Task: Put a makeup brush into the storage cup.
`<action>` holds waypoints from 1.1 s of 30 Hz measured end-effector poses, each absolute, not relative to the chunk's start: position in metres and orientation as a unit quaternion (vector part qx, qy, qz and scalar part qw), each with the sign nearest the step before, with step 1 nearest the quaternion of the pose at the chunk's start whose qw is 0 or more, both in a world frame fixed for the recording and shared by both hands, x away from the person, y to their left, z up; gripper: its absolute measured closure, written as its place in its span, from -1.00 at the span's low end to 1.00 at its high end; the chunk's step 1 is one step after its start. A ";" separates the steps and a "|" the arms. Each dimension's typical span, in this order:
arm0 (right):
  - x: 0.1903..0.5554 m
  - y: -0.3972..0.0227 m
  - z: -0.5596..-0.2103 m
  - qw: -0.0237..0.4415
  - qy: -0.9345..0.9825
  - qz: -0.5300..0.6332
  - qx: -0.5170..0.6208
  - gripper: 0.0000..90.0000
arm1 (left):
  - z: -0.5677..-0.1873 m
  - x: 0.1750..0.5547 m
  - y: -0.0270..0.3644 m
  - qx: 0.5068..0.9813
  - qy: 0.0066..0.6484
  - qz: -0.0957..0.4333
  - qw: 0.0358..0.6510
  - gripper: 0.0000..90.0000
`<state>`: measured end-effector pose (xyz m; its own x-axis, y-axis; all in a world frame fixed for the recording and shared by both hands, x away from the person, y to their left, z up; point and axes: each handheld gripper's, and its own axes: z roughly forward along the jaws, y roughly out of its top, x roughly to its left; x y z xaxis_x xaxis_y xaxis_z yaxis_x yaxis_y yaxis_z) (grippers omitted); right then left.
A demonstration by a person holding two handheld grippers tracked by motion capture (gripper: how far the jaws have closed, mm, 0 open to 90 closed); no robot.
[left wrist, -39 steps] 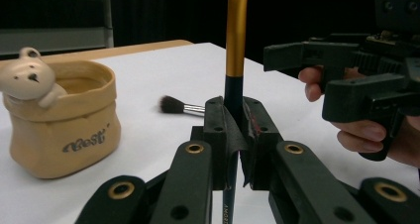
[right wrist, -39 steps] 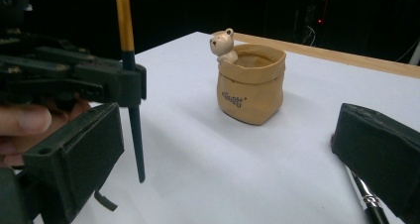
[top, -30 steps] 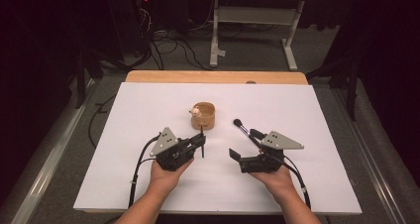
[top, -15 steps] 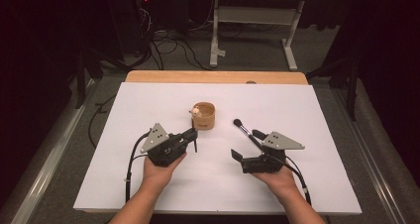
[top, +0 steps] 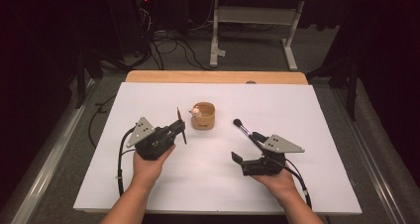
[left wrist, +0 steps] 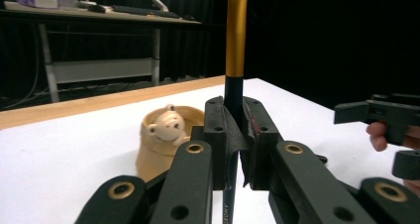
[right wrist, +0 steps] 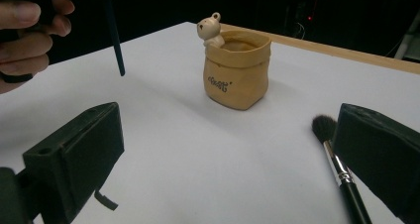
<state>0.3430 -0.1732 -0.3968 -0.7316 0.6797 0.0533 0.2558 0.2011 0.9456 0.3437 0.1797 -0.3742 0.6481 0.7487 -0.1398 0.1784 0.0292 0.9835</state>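
On the white bench (top: 148,194), the left gripper (top: 179,132) is clamped on a pen (left wrist: 236,40); the right gripper (top: 246,149) stands apart. Keep the pen upright over the bear cup (top: 203,115), then lower slowly.

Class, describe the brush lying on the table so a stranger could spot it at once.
Start at the white table and find the tan pot near its middle. Right of it lies a brush, flat, with a dark fluffy head. The other brush, gold-banded, is gripped upright.

Overhead forward-down; two low jaw-level views (shared pot (top: 203,116))
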 end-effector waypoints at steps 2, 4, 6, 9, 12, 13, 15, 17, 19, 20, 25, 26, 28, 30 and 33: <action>0.343 -0.173 -0.399 0.193 0.752 0.550 0.309 -0.98 | -0.374 0.345 0.182 0.656 0.354 0.234 0.624 0.84; 0.343 -0.173 -0.400 0.195 0.753 0.548 0.309 -0.98 | -0.374 0.345 0.183 0.656 0.355 0.237 0.623 0.84; 0.342 -0.173 -0.400 0.197 0.750 0.549 0.311 -0.98 | -0.375 0.346 0.184 0.656 0.357 0.237 0.621 0.84; 0.342 -0.174 -0.401 0.202 0.751 0.548 0.308 -0.98 | -0.375 0.347 0.183 0.656 0.358 0.238 0.620 0.84; 0.342 -0.174 -0.402 0.201 0.753 0.546 0.307 -0.98 | -0.376 0.347 0.182 0.656 0.359 0.238 0.619 0.84; 0.341 -0.174 -0.403 0.202 0.753 0.545 0.306 -0.98 | -0.376 0.347 0.181 0.657 0.359 0.238 0.619 0.84; 0.341 -0.174 -0.404 0.203 0.754 0.545 0.304 -0.98 | -0.376 0.348 0.180 0.657 0.360 0.237 0.619 0.84; 0.341 -0.173 -0.405 0.204 0.756 0.543 0.302 -0.98 | -0.376 0.349 0.179 0.656 0.362 0.236 0.619 0.84; 0.341 -0.173 -0.405 0.200 0.758 0.541 0.304 -0.98 | -0.375 0.349 0.179 0.656 0.362 0.237 0.618 0.84; 0.341 -0.172 -0.406 0.201 0.759 0.541 0.300 -0.98 | -0.375 0.350 0.178 0.654 0.365 0.236 0.620 0.84; 0.341 -0.173 -0.405 0.200 0.759 0.543 0.298 -0.98 | -0.371 0.353 0.175 0.656 0.366 0.239 0.615 0.84; 0.341 -0.173 -0.405 0.200 0.759 0.543 0.299 -0.98 | -0.370 0.355 0.176 0.655 0.366 0.239 0.617 0.84; 0.342 -0.173 -0.405 0.201 0.759 0.544 0.294 -0.98 | -0.368 0.357 0.177 0.653 0.369 0.240 0.616 0.84; 0.341 -0.173 -0.405 0.197 0.758 0.546 0.299 -0.98 | -0.366 0.360 0.179 0.652 0.372 0.241 0.615 0.84; 0.342 -0.172 -0.405 0.193 0.755 0.550 0.301 -0.98 | -0.363 0.363 0.179 0.651 0.375 0.243 0.614 0.84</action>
